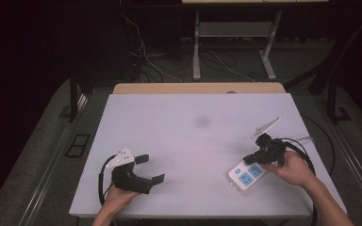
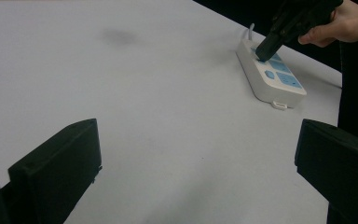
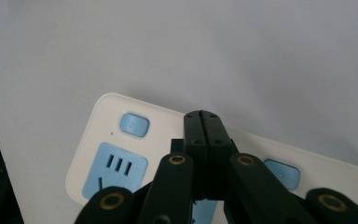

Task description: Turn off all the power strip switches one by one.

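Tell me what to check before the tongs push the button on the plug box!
1. Right tongs shut, so they make one poking tip: ok.
2. Tip resting over the white power strip: ok; in the left gripper view it comes down on the strip's top, among the blue parts.
3. Tip on a blue button: not ok; in the right gripper view that button sits to the left of the tip, and another lies to its right.
4. Strip lying flat on the table: ok.
5. Left tongs open and far from the strip: ok.
6. Anything plugged into the sockets: cannot tell; part of the strip is hidden.
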A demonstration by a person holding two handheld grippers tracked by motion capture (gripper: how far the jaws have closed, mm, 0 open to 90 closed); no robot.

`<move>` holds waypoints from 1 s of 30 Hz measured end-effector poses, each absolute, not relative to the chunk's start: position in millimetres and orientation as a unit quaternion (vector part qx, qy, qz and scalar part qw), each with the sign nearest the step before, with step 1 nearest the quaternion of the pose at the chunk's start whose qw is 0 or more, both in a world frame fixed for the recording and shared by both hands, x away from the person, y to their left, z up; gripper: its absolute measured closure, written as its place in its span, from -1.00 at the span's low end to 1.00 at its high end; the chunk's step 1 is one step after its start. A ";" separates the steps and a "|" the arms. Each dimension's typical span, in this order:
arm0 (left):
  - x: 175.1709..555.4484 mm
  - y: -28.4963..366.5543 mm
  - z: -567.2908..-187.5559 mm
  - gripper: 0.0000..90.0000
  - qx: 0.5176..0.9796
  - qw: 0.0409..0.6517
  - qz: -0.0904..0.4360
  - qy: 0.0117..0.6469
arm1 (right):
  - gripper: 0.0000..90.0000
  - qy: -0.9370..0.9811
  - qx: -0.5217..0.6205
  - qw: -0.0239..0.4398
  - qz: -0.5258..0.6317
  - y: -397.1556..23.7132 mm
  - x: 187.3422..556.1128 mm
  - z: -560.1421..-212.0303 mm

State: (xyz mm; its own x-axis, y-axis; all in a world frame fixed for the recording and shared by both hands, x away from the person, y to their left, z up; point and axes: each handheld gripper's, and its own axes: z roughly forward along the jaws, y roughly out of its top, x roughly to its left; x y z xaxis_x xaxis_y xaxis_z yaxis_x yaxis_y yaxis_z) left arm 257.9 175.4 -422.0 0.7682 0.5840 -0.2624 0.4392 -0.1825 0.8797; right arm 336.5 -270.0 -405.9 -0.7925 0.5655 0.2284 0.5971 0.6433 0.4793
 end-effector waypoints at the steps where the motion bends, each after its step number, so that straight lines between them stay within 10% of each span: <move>1: 257.6 175.4 -422.0 -1.00 0.766 0.545 0.067 0.334 | 1.00 -0.905 -0.321 0.029 -0.276 -270.1 336.6 -406.1; 30: 257.7 173.4 -422.6 -1.00 0.770 0.542 0.065 0.331 | 1.00 -0.906 -0.323 0.003 -0.274 -268.2 330.7 -407.6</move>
State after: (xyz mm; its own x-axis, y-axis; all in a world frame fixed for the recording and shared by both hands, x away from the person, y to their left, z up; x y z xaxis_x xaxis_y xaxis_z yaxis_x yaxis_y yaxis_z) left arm 257.7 173.4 -422.6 0.7718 0.5808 -0.2588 0.4393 -0.1929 0.8774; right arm 330.7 -268.2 -407.6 -0.7914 0.5833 0.1831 0.5870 0.6412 0.4942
